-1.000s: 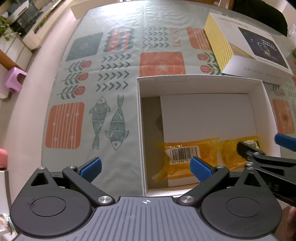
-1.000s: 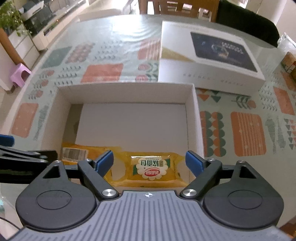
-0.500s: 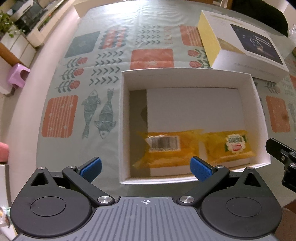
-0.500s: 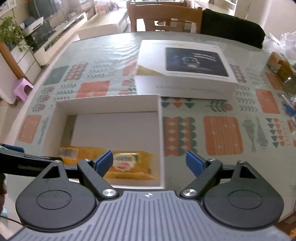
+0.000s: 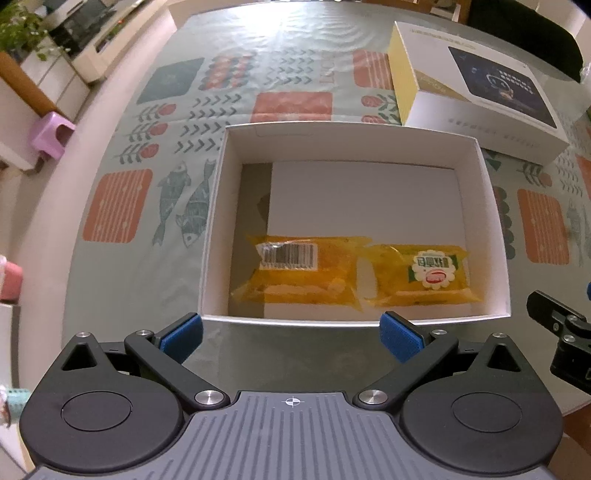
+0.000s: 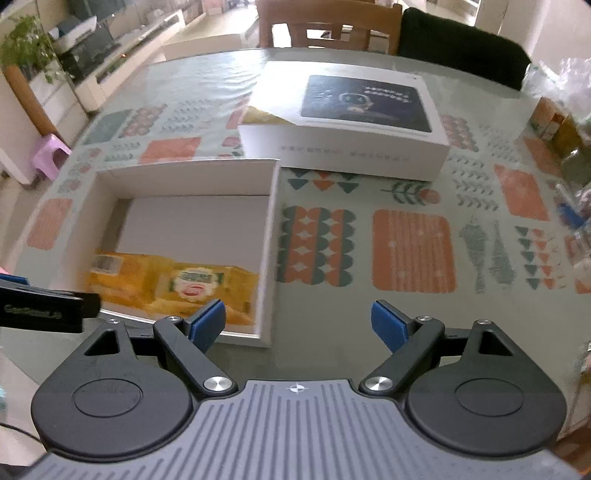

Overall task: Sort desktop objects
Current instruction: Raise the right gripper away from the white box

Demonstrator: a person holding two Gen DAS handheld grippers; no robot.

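Observation:
A white open box [image 5: 495, 206] lies on the patterned tablecloth. Two yellow snack packets lie side by side along its near wall: one shows a barcode [image 5: 295, 269], the other a green and red label [image 5: 424, 275]. My left gripper [image 5: 290, 334] is open and empty, just in front of the box's near wall. My right gripper [image 6: 297, 323] is open and empty, above the tablecloth to the right of the box [image 6: 271, 236]. The packets [image 6: 184, 284] show blurred in the right wrist view.
A large closed white box with a dark picture [image 6: 347, 118] stands behind the open box. Small packaged items [image 6: 561, 129] crowd the table's far right edge. Chairs [image 6: 325, 26] stand behind the table. A purple stool [image 5: 51, 133] is on the floor at the left.
Both grippers have drawn back from inside the box and risen. The right gripper has also swung right, off the labelled packet and over the tablecloth. Both packets stay in the box.

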